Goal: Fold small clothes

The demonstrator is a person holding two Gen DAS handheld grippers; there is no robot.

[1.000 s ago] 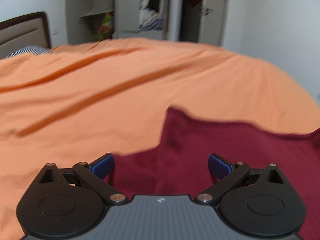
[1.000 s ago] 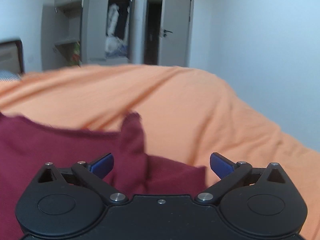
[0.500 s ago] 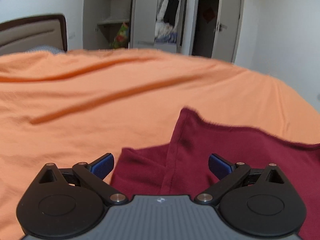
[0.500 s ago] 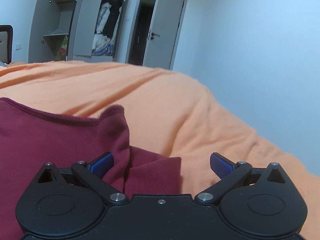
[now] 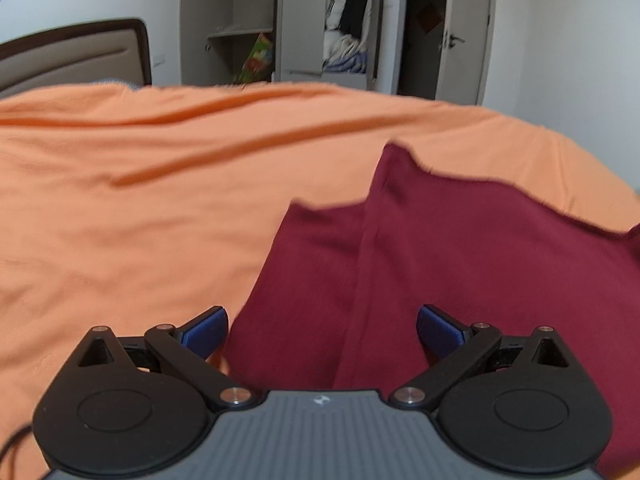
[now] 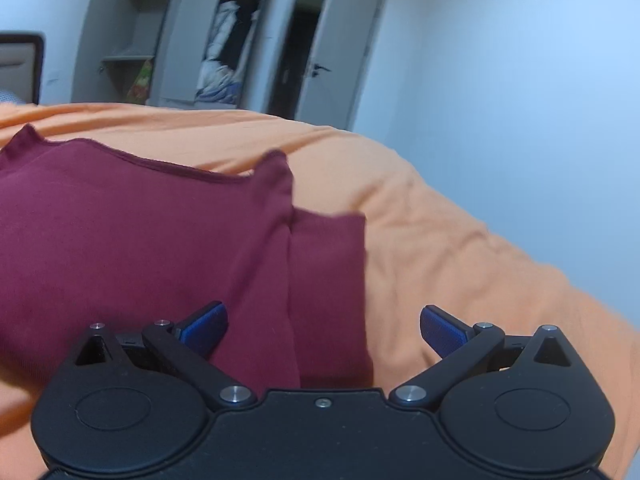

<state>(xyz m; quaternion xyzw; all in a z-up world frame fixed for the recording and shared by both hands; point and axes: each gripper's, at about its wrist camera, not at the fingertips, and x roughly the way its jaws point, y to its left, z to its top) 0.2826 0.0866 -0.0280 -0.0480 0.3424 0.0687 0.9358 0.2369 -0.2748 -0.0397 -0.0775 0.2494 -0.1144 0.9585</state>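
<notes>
Left wrist view shows the left gripper with its blue-padded fingers spread wide and nothing between them but air, poised over the dark red knit garment that lies on the orange bed sheet. The garment's left sleeve runs straight out from between the fingers, its outer edge just beside the left pad, and a raised shoulder corner peaks farther ahead. From the right wrist view the right gripper is likewise wide open and holding nothing; the garment fills the left half, its right sleeve reaching out between the fingers with the cuff edge ahead, while the right pad sits over bare sheet. The neckline edge curves across the far side. Orange sheet spreads wide and wrinkled to the left of the garment and beyond it, falling away at the right. Behind the bed stand a grey wardrobe with open doors and a padded headboard.
</notes>
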